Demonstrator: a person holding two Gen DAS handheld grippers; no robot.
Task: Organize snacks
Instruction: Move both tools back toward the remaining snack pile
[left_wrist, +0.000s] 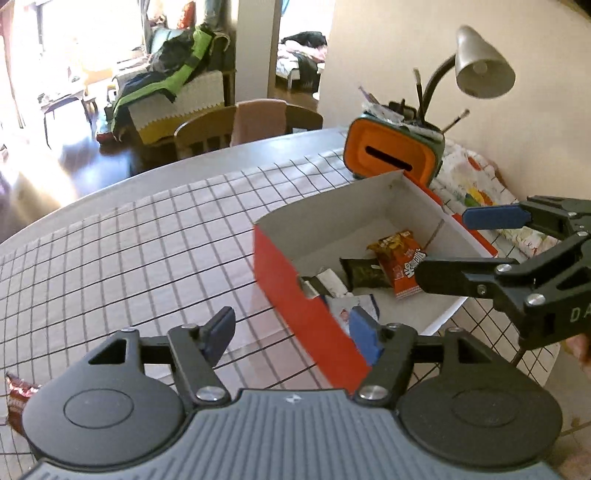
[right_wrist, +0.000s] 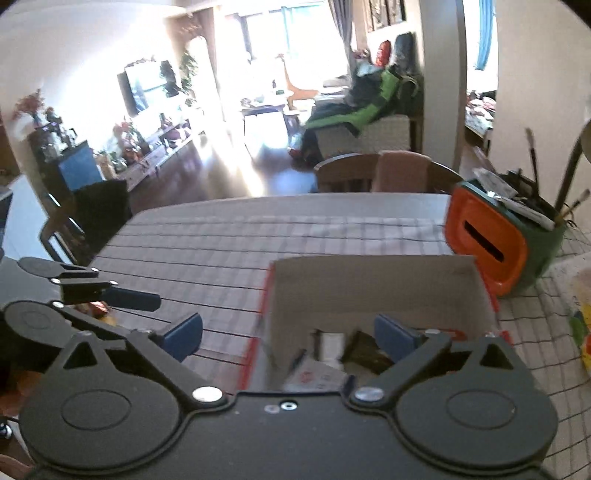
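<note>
1. Far left, near edge of the left wrist view: a red-and-white snack packet (left_wrist: 18, 397) is lying on the checked tablecloth (left_wrist: 129, 251), half cut off by the frame, well apart from the box.
2. My left gripper (left_wrist: 293, 332) is hanging open, blue pads apart, nothing between them. Its right pad (left_wrist: 364, 338) is overlapping the near red wall of the box in the picture; I cannot tell if it is touching.
3. The red box (left_wrist: 280, 280) with the white inside is sitting on the cloth, right of centre, open top facing up.
4. Snacks are lying inside it: a white wrapper (left_wrist: 332, 282) near the left wall, a white-and-blue packet (left_wrist: 347, 308) at the near side, a dark green packet (left_wrist: 365, 273) in the middle, an orange-red packet (left_wrist: 400, 264) right of that.
5. My right gripper (left_wrist: 439, 247) is reaching in from the right over the box, jaws spread wide, nothing in them. The upper blue finger (left_wrist: 493, 217) is over the box's far rim, the lower finger is over the orange-red packet, not visibly pressing it.
6. From the right wrist view, that same gripper (right_wrist: 288, 338) is open over the box (right_wrist: 369, 291); packets below are blurred.
7. Beyond the box, far right: an orange-and-green holder (left_wrist: 391, 157) with brushes, touching or just beside the box's far corner, and a desk lamp (left_wrist: 480, 62) above it.
</note>
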